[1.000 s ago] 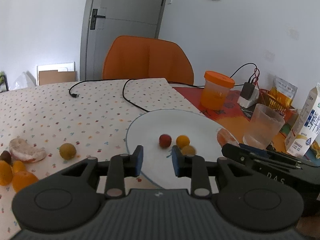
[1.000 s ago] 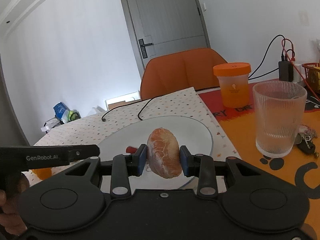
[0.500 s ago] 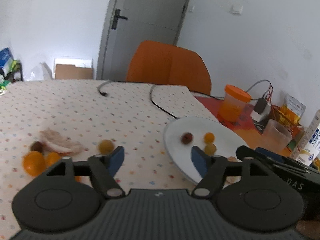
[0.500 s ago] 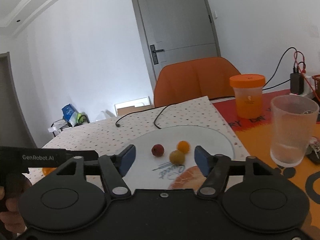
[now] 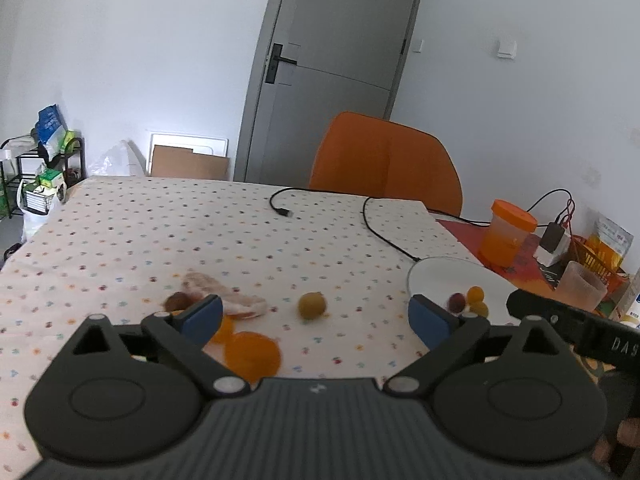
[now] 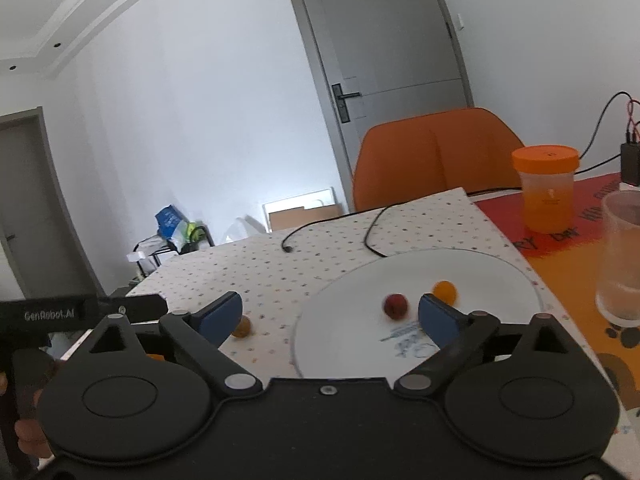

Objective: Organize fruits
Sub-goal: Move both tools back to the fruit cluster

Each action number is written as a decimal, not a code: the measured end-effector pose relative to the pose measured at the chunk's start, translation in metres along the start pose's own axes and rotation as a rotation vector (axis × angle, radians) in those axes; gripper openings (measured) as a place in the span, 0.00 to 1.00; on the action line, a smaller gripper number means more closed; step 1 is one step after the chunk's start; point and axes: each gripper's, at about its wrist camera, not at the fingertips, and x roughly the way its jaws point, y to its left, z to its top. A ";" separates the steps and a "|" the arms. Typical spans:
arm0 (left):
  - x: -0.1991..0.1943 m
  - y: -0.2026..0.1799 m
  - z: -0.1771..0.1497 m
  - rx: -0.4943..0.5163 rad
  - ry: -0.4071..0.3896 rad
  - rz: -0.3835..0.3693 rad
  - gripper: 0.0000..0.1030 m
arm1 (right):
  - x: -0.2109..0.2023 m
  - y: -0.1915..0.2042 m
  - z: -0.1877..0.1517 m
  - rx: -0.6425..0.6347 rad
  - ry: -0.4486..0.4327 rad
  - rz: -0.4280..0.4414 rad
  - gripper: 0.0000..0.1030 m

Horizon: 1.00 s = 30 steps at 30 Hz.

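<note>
Dotted cloth covers the desk (image 5: 280, 240). Left gripper (image 5: 316, 316) fingers stand wide apart and empty over loose fruit: a round yellow-green fruit (image 5: 312, 306), a peeled citrus segment (image 5: 224, 296), glossy orange pieces (image 5: 252, 354). Right gripper (image 6: 332, 316) fingers likewise apart above the smooth white plate (image 6: 500, 280), bearing a red fruit (image 6: 396, 305) and an orange one (image 6: 444, 290).

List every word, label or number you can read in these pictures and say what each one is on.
"GenRobot.AI": on the black bar of the left hand-held gripper, seen from the right wrist.
"DAS": on the black bar of the right hand-held gripper, cut off at the frame edge.
Blue writing on the white plate: too blurred to read.
Print on the orange mat and on the packets: unreadable.
</note>
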 end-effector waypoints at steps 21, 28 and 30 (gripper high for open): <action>-0.021 0.091 -0.015 -0.094 0.002 0.108 0.96 | 0.042 0.067 -0.004 -0.075 0.082 0.122 0.99; -0.019 0.106 -0.020 -0.138 -0.002 0.120 0.95 | 0.054 0.080 -0.014 -0.099 0.146 0.148 0.95; -0.018 0.109 -0.021 -0.149 0.001 0.120 0.95 | 0.057 0.083 -0.014 -0.108 0.167 0.155 0.91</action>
